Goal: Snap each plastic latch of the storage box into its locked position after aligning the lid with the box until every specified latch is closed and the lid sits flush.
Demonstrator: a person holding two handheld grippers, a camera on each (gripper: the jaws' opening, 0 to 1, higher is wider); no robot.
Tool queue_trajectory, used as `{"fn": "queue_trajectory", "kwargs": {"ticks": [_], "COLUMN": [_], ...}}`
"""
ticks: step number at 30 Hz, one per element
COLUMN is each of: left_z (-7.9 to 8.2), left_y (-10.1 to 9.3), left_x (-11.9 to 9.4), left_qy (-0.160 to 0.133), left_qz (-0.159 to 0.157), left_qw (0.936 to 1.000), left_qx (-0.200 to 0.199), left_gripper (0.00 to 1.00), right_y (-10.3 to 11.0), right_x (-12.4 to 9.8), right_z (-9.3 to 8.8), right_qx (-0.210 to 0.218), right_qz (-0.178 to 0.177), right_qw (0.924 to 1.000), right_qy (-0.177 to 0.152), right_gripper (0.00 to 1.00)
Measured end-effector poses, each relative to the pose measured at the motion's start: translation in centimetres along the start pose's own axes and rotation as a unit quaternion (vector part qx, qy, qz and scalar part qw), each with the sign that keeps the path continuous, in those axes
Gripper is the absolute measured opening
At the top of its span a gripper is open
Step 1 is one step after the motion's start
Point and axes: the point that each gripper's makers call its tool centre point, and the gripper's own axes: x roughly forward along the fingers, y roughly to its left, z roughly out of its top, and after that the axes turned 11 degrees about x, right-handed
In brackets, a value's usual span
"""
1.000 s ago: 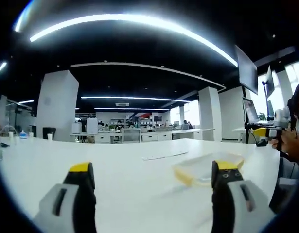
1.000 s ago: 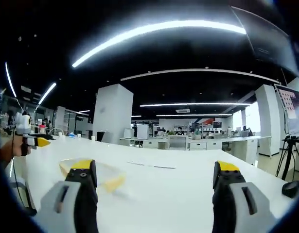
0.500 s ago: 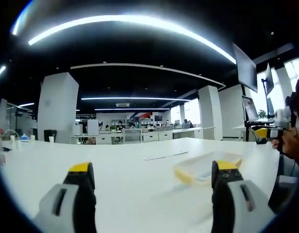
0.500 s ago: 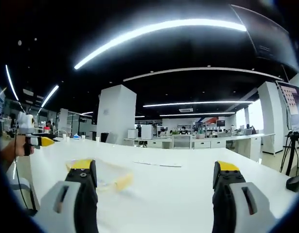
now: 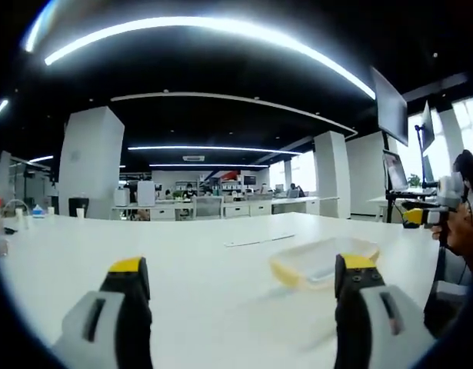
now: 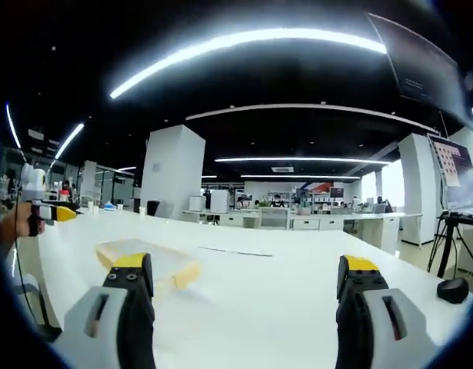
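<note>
Yellow-rimmed clear storage box [image 5: 322, 262] lying on my white table [image 5: 205, 261], my left gripper [image 5: 244, 278] wide open and empty, my right gripper [image 6: 244, 278] likewise, both short of it.

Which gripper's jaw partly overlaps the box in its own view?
Both do: the left gripper by its right jaw over the box, the right gripper by its left jaw.
</note>
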Motion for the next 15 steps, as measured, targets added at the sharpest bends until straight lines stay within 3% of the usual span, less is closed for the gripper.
{"fn": "queue_trajectory", "kwargs": {"ticks": [15], "left_z": [-0.12], "left_y": [0.21], "left_x": [-0.21], "left_qy": [0.006], "left_qz": [0.008], "left_qw": [0.9999], "left_qx": [0.004], "left_gripper": [1.0], "right_y": [0.22], "right_x": [-0.27], "right_z": [0.39], "right_qx": [-0.018], "right_qz": [-0.001], "right_qw": [0.9998], "right_qy": [0.004], "right_gripper": [1.0]}}
